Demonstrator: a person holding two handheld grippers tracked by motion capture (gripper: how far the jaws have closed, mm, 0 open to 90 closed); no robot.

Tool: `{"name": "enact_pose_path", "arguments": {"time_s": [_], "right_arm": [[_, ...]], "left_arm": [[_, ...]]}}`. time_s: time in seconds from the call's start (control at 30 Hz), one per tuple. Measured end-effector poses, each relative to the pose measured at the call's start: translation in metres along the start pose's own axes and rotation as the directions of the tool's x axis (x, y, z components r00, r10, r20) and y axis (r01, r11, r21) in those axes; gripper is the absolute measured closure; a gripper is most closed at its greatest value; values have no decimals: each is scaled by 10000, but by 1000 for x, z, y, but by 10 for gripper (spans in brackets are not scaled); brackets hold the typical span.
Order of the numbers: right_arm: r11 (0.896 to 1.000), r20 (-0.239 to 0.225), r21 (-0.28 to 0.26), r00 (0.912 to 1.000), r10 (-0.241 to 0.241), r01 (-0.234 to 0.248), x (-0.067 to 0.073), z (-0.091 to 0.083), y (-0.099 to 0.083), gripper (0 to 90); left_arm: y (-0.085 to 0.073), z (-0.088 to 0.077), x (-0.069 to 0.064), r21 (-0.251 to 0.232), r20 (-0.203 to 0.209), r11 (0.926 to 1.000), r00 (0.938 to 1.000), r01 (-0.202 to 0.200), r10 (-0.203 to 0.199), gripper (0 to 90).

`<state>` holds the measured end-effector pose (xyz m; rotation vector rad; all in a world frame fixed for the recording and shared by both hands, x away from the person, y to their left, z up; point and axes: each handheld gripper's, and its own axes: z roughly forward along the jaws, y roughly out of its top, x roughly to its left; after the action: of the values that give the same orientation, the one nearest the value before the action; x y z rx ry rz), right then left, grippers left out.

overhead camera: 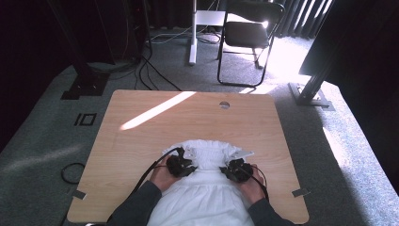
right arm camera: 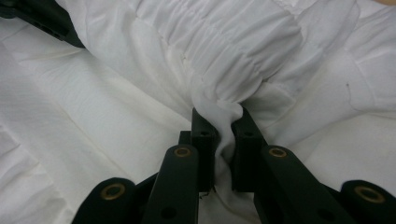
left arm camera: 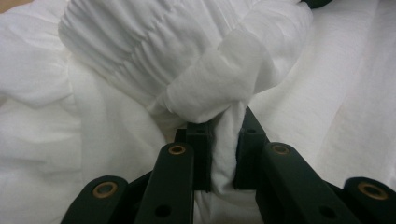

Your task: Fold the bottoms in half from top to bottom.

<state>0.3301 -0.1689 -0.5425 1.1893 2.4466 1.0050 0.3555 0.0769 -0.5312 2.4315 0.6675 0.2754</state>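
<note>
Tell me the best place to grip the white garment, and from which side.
Grip the white garment at its gathered, elasticated band, one pinch near each end, coming in from the person's side. The shirring bunches into a thick ridge that jaws can bite. The left gripper and right gripper are already shut on folds there.

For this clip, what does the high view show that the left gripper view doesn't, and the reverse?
High view alone: the wooden table, a folding chair beyond it, and the person's hands on the left gripper and right gripper. Left gripper view alone: a fold of cloth pinched between the closed jaws, below a gathered, elastic-looking band. Both: the white garment and the left gripper gripping it.
</note>
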Motion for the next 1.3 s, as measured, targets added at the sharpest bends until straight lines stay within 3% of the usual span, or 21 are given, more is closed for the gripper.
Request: {"name": "enact_pose_path", "arguments": {"time_s": [0.27,0.37,0.53,0.63,0.77,0.87,1.03,1.13,1.17,1.3], "right_arm": [[9995,443,280,9989,-166,154,-16,24,31,822],[9995,546,310,9984,-113,96,-22,33,43,822],[9991,918,414,9958,74,-113,-36,47,62,822],[9984,1058,413,9938,344,-389,-48,54,72,822],[9969,1112,432,9920,605,-656,-63,64,86,821],[9964,1262,512,9901,612,-681,-71,71,97,821],[9882,1440,488,9801,1368,-1451,-84,81,111,820],[9830,1526,426,9735,1702,-1786,-88,84,115,820],[9828,1541,432,9732,1709,-1794,-89,84,116,820],[9850,1588,440,9746,1578,-1667,-87,82,118,824]], "left_arm": [[4,9,41,-515,131,9932,9945,1041,-1036,814],[8,13,52,-510,-50,9914,9926,1207,-1211,814],[31,24,67,-43,-815,9934,9901,1143,-1143,814],[42,31,80,-40,-974,9887,9840,1496,-1493,812],[54,38,91,182,-1438,9870,9773,1598,-1556,810],[65,44,98,416,-1932,9852,9688,1662,-1553,810],[80,53,108,596,-2451,9816,9559,1814,-1617,810],[80,54,115,301,-2269,9714,9481,2354,-2227,811],[78,53,117,188,-2061,9686,9489,2480,-2390,812],[75,46,118,-33,-1777,9702,9547,2422,-2389,822]]}}
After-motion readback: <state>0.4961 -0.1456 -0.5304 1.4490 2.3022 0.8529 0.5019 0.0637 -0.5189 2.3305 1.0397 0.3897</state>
